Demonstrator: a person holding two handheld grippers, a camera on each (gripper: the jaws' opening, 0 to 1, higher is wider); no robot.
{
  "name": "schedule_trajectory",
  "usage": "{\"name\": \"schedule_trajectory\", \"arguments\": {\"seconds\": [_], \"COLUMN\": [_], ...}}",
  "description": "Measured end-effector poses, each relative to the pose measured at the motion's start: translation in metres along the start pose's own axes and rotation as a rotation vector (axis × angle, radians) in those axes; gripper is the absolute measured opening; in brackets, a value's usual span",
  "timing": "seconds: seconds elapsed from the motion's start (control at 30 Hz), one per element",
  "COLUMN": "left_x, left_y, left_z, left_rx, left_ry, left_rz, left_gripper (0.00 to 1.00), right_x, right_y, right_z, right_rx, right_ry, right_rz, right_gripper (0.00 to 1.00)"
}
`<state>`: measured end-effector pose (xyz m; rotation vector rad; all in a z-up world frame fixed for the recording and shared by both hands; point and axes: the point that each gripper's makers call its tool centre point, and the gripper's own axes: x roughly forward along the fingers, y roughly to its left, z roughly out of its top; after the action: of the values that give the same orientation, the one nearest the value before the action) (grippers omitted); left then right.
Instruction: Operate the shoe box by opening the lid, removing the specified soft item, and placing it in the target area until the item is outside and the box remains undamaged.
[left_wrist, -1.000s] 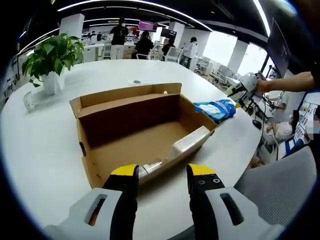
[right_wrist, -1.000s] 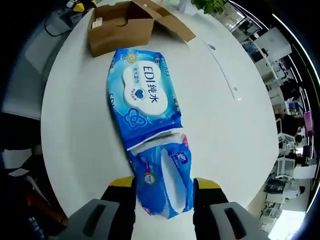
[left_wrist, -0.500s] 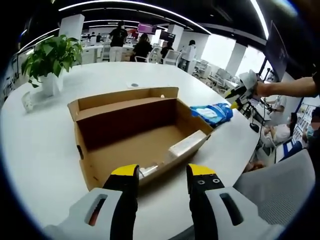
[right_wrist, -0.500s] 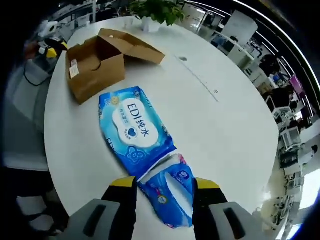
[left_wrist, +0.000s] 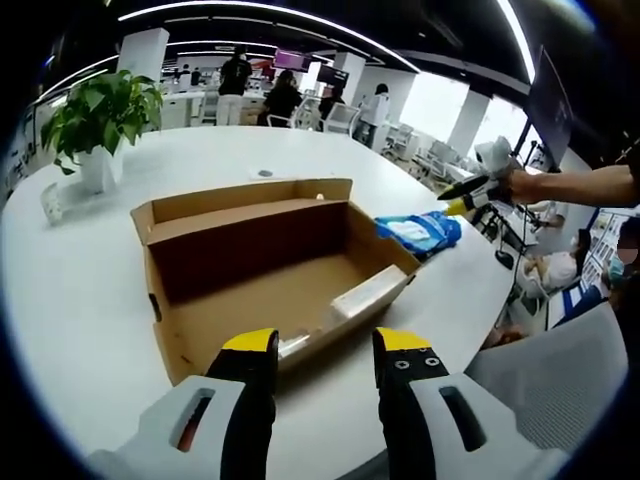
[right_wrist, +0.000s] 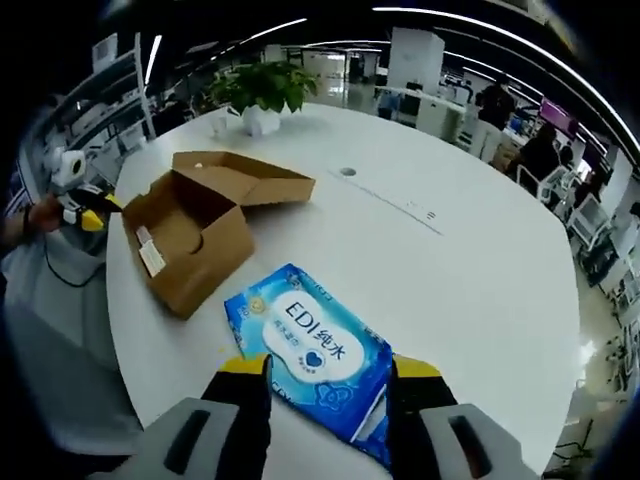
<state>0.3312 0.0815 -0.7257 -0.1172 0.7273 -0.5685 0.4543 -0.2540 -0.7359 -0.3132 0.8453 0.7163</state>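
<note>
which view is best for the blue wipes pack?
Right gripper view. The blue wipes pack lies flat on the white table, close to the camera, its printed label readable, beside the open shoe box. The left gripper view shows the pack small and edge-on past the box, near the right gripper.

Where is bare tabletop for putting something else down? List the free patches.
Free: the wide white table beyond the wipes pack, and between the shoe box and the potted plant. Crowded: the near edge, where box and pack lie close together.
</note>
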Motion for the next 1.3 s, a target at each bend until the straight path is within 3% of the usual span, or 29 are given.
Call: {"name": "schedule_trajectory", "arguments": {"seconds": [0.63,1.03,1.3], "left_x": [0.002,0.002,0.0], "left_y": [0.001,-0.003,-0.003], "left_z": [0.001,0.005,0.008], "left_rx": [-0.012,-0.017,-0.026], "left_ry": [-0.012,-0.029,-0.04], "left_rz": [-0.017,-0.028,-0.032], "left_gripper": [0.38,0.38,0.38], "right_x": [0.03,0.035,0.046], "right_y": [0.078,0.111,0.132], "right_z": [0.043,0.076,0.084], "right_rx": [-0.031,-0.054,-0.079], "right_ry": [-0.07,-0.124,-0.122], "right_rz": [0.096,0.141,0.173], "right_gripper": [0.46,0.46,0.47]}}
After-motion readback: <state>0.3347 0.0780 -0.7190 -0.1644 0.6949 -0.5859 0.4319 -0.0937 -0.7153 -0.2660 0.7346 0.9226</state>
